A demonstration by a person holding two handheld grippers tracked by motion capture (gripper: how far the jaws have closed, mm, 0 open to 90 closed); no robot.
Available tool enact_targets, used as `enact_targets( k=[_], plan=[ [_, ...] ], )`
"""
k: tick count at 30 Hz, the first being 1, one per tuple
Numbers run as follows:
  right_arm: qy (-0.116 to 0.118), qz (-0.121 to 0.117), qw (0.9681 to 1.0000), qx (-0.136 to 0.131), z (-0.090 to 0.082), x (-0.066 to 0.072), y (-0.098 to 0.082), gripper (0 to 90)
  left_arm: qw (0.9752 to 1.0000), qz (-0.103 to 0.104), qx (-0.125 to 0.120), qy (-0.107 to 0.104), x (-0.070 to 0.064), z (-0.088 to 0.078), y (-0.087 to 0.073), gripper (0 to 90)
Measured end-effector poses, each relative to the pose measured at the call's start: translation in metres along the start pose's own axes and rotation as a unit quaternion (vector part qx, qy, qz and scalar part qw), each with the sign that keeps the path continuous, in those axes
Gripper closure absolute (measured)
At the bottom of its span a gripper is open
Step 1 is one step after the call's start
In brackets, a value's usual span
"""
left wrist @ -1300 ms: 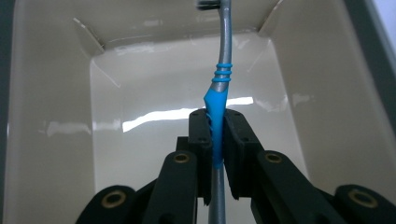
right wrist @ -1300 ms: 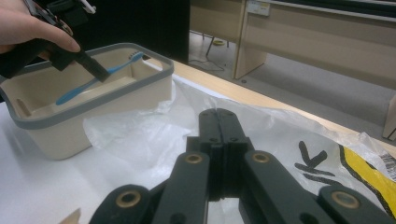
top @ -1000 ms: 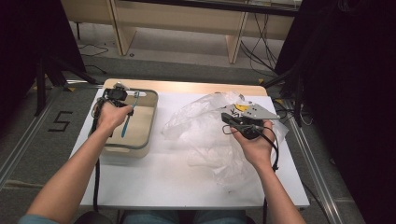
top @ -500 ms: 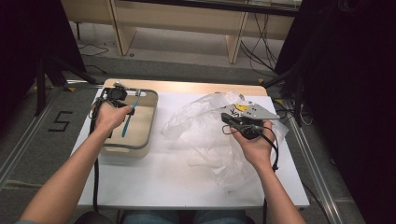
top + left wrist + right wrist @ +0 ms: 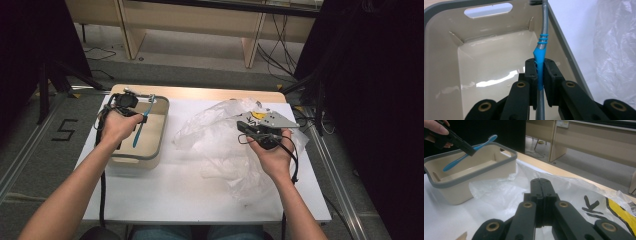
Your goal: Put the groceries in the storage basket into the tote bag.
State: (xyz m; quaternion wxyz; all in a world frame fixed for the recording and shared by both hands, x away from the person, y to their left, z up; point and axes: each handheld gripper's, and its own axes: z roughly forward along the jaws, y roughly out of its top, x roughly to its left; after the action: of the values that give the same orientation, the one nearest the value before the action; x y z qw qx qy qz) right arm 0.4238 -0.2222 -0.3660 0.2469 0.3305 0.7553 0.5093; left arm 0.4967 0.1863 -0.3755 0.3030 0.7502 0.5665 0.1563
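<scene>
A blue toothbrush (image 5: 139,129) with a grey neck hangs tilted over the beige bin (image 5: 162,131), bristle end up. My left gripper (image 5: 143,119) is shut on its handle; in the left gripper view the pads (image 5: 531,68) pinch the blue handle (image 5: 539,53) above the bin's bare floor (image 5: 486,65). From the right gripper view, the toothbrush (image 5: 461,158) slants across the bin (image 5: 474,173), held by the left gripper (image 5: 471,151). My right gripper (image 5: 243,126) is shut with nothing in it, hovering over a crumpled clear plastic bag (image 5: 215,137); its jaws (image 5: 540,185) meet flat.
The bin has a grey rim and cut-out handles. The bag (image 5: 499,192) spreads over the white table's (image 5: 175,195) middle and right, with a yellow and black print (image 5: 616,208). Wooden furniture and cables lie beyond the far edge.
My left gripper has lifted the toothbrush a little higher over the bin and slightly to the right. The right hand has kept still.
</scene>
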Motion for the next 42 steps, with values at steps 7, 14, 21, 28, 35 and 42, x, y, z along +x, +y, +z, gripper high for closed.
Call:
enact_targets(
  k=[7, 14, 21, 28, 35, 42],
  plan=[
    [0.001, -0.001, 1.0, 0.0, 0.0, 0.0, 0.0, 90.0, 0.9998, 0.016, -0.009, -0.011, -0.011, -0.008, -0.001, 82.0],
    [0.001, -0.001, 1.0, 0.0, 0.0, 0.0, 0.0, 90.0, 0.9992, 0.025, -0.013, -0.028, -0.025, -0.015, -0.001, 81.9],
    [0.001, -0.001, 1.0, 0.0, 0.0, 0.001, 0.0, 90.0, 0.9978, 0.046, -0.016, -0.046, -0.042, -0.024, -0.005, 81.9],
    [0.001, -0.001, 1.0, 0.001, 0.0, 0.0, 0.0, 90.0, 0.996, 0.066, -0.019, -0.058, -0.055, -0.03, -0.008, 81.9],
    [0.001, -0.001, 1.0, 0.0, 0.0, 0.001, 0.0, 90.0, 0.993, 0.089, -0.022, -0.074, -0.073, -0.036, -0.013, 81.9],
    [0.001, -0.001, 1.0, 0.0, 0.0, 0.0, 0.0, 90.0, 0.9909, 0.103, -0.017, -0.085, -0.088, -0.035, -0.019, 81.9]
  ],
)
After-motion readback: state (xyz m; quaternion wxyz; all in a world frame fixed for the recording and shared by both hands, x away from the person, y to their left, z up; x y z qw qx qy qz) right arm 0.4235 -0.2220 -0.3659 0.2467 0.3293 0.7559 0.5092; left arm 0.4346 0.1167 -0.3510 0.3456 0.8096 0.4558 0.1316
